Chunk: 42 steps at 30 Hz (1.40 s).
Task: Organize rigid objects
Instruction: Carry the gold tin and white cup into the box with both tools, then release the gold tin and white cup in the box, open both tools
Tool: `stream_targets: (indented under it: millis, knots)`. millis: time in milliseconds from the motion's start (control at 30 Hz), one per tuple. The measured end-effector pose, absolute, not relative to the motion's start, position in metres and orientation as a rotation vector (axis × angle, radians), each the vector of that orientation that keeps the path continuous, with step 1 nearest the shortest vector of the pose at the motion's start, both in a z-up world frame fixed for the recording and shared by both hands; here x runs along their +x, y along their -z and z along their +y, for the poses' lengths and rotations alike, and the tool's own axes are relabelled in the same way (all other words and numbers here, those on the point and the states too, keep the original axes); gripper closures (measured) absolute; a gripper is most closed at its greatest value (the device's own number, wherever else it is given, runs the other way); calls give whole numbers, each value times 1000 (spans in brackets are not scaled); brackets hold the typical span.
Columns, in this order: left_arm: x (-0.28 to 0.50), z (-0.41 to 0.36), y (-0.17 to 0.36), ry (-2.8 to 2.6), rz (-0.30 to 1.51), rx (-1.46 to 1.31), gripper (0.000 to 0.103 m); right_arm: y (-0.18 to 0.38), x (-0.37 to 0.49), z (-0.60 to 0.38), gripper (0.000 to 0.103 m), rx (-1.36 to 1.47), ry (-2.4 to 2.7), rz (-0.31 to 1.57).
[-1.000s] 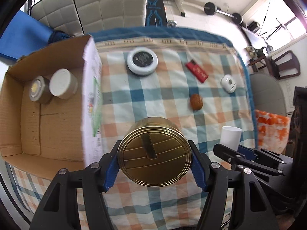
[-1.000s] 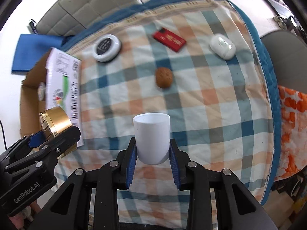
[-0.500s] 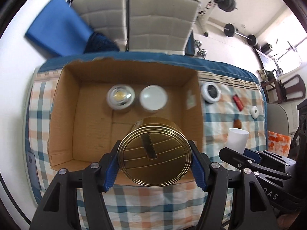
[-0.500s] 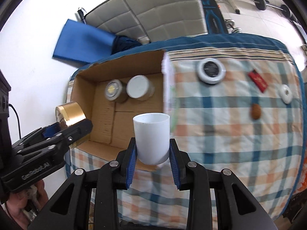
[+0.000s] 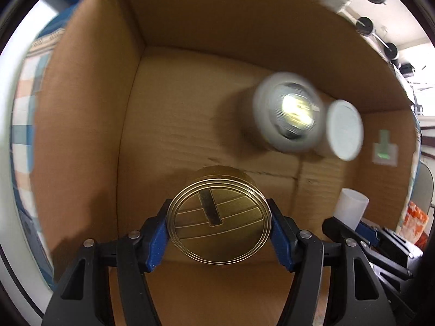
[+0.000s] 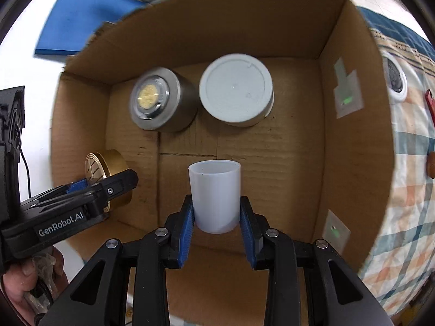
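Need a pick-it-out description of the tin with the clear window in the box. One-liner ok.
Look into the open cardboard box on the checked cloth: two round tins stand side by side at its far wall. The windowed tin is the left one in the right wrist view, next to the grey-lid tin. Unlike that plain, opaque lid, its lid has a clear window with something gold showing through.

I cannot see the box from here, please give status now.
Left gripper shut on gold tin, right gripper shut on white cup. Both over cardboard box. Two round tins along far wall; near floor free.
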<state>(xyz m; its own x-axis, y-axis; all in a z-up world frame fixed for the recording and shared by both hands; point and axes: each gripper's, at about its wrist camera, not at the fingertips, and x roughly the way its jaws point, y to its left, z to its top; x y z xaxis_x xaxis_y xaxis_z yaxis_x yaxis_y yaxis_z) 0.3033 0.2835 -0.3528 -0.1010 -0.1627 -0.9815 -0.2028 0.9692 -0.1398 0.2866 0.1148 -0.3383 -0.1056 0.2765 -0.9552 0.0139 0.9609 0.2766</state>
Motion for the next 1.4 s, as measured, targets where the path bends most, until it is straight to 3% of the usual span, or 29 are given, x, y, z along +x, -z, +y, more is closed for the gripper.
stream_targets:
  millis: [333, 767, 833, 933, 967, 1100, 1167, 1333, 1400]
  knots:
    - [328, 293, 381, -88, 1690, -239, 40, 380, 302, 142, 69, 193, -159, 1727]
    - [329, 292, 371, -99, 1736, -272, 38, 398, 325, 152, 67, 168, -136, 1770]
    - [312, 297, 366, -108, 1736, -289, 35, 401, 322, 150, 57, 169, -136, 1775]
    - [303, 294, 349, -99, 1715, -293, 23, 393, 316, 153, 42, 166, -142, 1749]
    - [300, 292, 344, -96, 1706, -293, 16, 390, 314, 154, 41, 160, -140, 1742]
    - [285, 284, 315, -92, 1665, -274, 9, 374, 310, 154, 39, 153, -145, 1722]
    - [276, 280, 300, -90, 1635, -252, 0, 365, 306, 154, 33, 149, -146, 1703]
    - [261, 265, 267, -95, 1574, -179, 0, 341, 295, 155, 2, 140, -166, 1660]
    - [260, 262, 255, -96, 1548, -173, 0, 336, 288, 152, 0, 136, -161, 1649]
